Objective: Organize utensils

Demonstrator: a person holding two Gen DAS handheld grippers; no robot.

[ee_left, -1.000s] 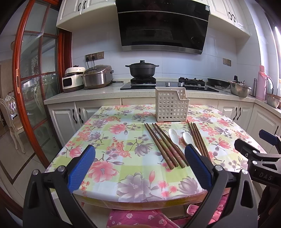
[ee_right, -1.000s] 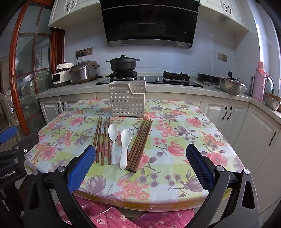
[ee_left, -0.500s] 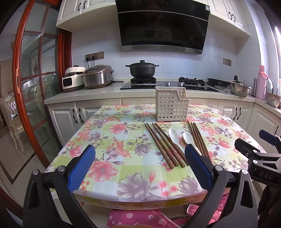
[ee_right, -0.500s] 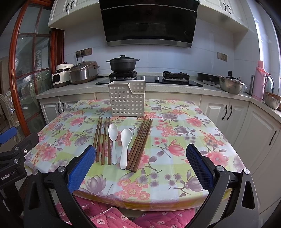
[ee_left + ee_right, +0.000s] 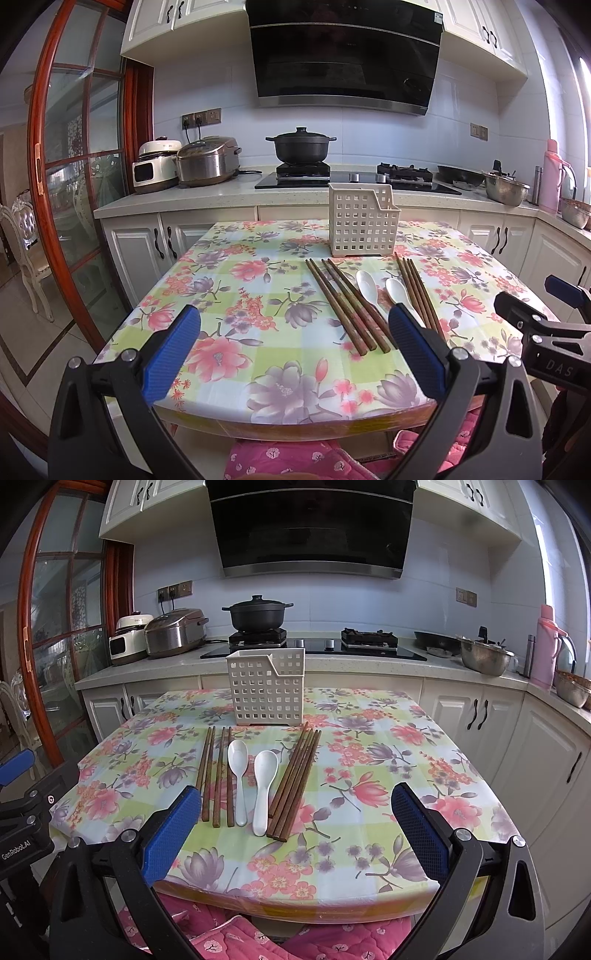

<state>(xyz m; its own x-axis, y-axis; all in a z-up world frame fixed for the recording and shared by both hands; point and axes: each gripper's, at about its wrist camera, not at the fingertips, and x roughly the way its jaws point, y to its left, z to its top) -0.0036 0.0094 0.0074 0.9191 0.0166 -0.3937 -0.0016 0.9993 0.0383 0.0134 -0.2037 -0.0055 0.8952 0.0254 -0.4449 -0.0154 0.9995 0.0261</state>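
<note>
A white perforated utensil holder (image 5: 266, 686) (image 5: 364, 225) stands upright on the floral table (image 5: 388, 760). In front of it lie a left bunch of brown chopsticks (image 5: 216, 775) (image 5: 345, 304), two white spoons (image 5: 238, 771) (image 5: 263, 786) (image 5: 365, 282), and a right bunch of chopsticks (image 5: 295, 779) (image 5: 419, 291). My right gripper (image 5: 295, 827) is open at the table's near edge, holding nothing. My left gripper (image 5: 295, 347) is open too, left of the utensils, empty. The right gripper's side shows at the right edge of the left wrist view.
The counter behind holds a black pot (image 5: 257, 614) on the stove, two rice cookers (image 5: 173, 631), a steel bowl (image 5: 484, 659) and a pink flask (image 5: 546, 646). A pink cushioned chair (image 5: 266, 938) sits under the near table edge. A red-framed glass door (image 5: 74, 184) stands left.
</note>
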